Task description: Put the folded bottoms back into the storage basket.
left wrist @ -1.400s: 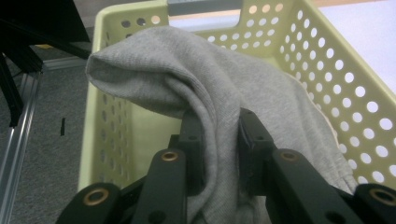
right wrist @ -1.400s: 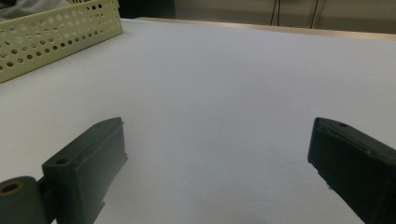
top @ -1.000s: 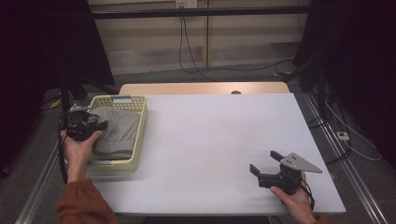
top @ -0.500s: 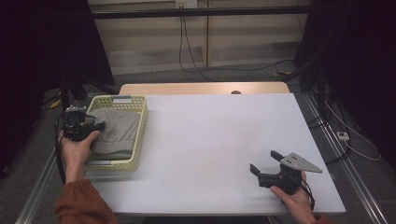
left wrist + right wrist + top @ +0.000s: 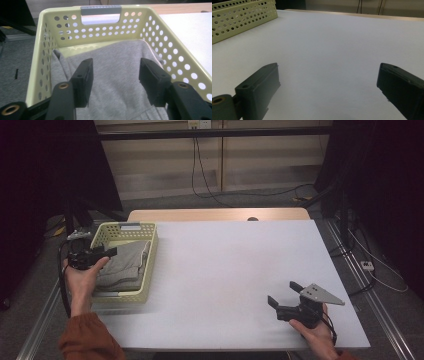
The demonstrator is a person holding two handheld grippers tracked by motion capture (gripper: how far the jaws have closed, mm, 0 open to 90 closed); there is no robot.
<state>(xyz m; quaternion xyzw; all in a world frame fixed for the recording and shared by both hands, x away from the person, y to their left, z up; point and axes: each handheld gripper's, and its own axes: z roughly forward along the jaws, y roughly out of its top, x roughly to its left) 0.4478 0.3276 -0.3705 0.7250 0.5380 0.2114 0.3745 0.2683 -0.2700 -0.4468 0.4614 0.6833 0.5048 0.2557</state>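
two hand-held grippers, left hand-held gripper (image 5: 115, 82) jaws just opening, released above folded grey fabric garment (image 5: 117, 75) in pale yellow perforated plastic basket (image 5: 148, 265) at worktop (image 5: 235, 270) left edge, right hand-held gripper (image 5: 285, 301) released over bare white worktop near its front right edge, broad open surface between

Grey cloth (image 5: 117, 75) in pale-yellow perforated basket (image 5: 172, 50).

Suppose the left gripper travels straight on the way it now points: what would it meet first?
Probably the grey cloth lying in the yellow basket; the left gripper points slightly downward onto it, though depth is hard to judge.
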